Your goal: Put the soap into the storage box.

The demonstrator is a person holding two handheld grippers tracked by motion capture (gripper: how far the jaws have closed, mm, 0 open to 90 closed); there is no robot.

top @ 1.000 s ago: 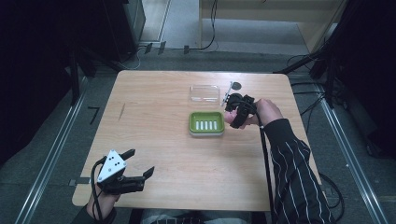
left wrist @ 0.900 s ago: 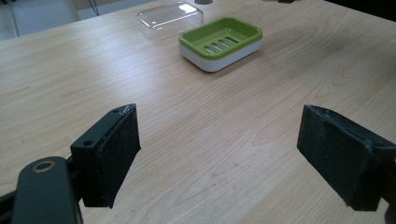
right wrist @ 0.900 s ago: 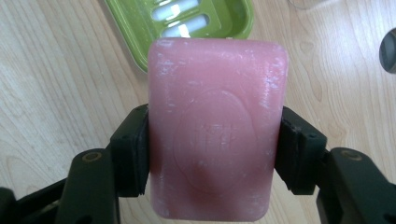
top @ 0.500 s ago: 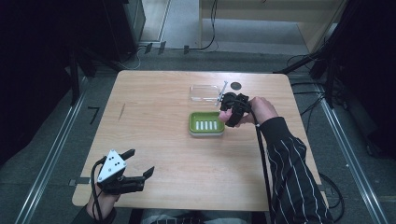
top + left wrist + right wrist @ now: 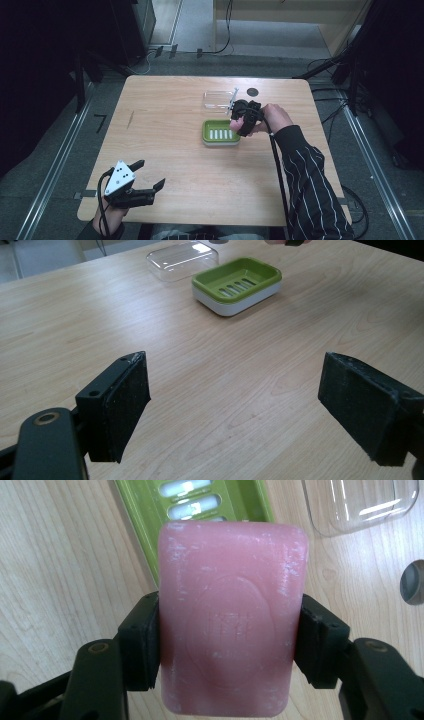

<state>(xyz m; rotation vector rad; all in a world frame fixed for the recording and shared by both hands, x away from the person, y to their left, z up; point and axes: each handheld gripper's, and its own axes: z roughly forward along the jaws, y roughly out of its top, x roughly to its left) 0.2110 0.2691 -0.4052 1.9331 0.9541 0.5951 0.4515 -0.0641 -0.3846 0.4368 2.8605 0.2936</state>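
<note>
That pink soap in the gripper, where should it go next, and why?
Probably a short move down into the green dish. The right gripper is clamped on the soap at both sides and holds it just above the dish's edge; the dish lies bare, its slots showing, and the clear lid lies off beside it. The left gripper rests open, far from them.

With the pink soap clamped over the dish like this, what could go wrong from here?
1. The right hand-held gripper pinches the pink soap bar only by its two side edges; a slick bar might slip or twist out before it is placed.
2. The bar hangs over the near edge of the green soap dish, not its middle, so a release here may land it on the rim and tip the dish.
3. The clear lid lies close behind the dish; the hand might knock it.
</note>
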